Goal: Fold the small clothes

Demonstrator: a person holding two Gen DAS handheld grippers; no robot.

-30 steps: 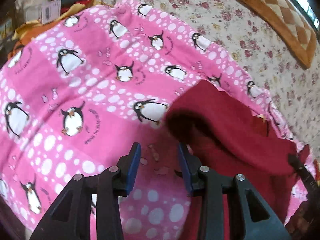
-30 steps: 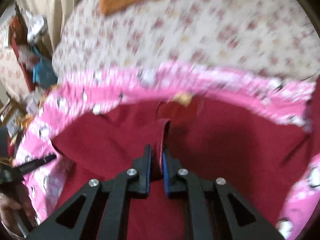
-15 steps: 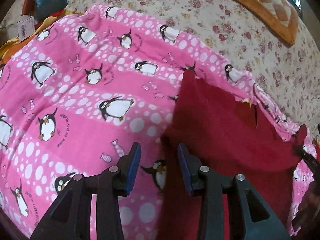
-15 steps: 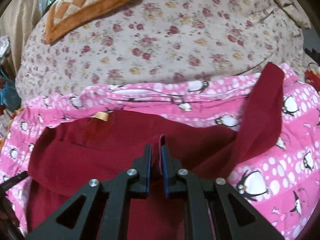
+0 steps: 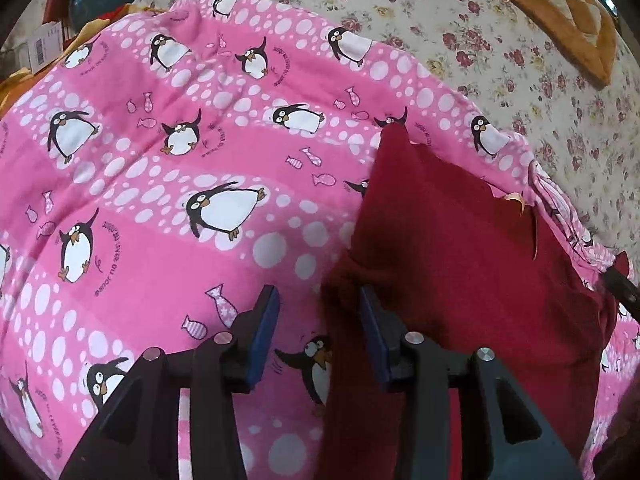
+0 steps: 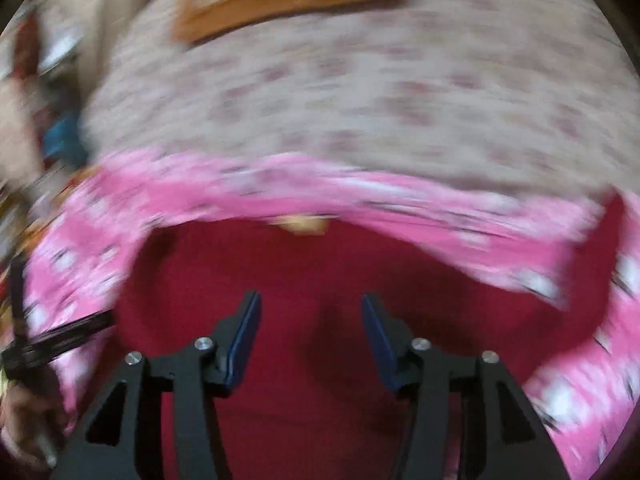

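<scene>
Left wrist view first: the left hand-held gripper hangs over a pink penguin-print blanket spread on a bed with a floral sheet. One dark red garment lies on the blanket, to the right of the gripper's midline. Its left edge runs up and away from the fingers toward a pointed corner, so its long axis goes from near to far. That edge falls between the jaws, close to the right finger, but the pads do not press on it. The jaws stand partly open, having just opened a little further, and hold nothing. An orange checked cushion lies at the far end of the bed, well apart.

Right wrist view, blurred: the right hand-held gripper hovers directly over the middle of the same red garment, which fills the space under and beyond its fingers. Its jaws have just opened and stand wide, with cloth beneath them but nothing pinched.

Count: one garment, one blanket, one cushion, two grippers. Judging by position, the left gripper is nearer the garment's left edge, so the next fold probably starts there, carrying that edge rightward.
</scene>
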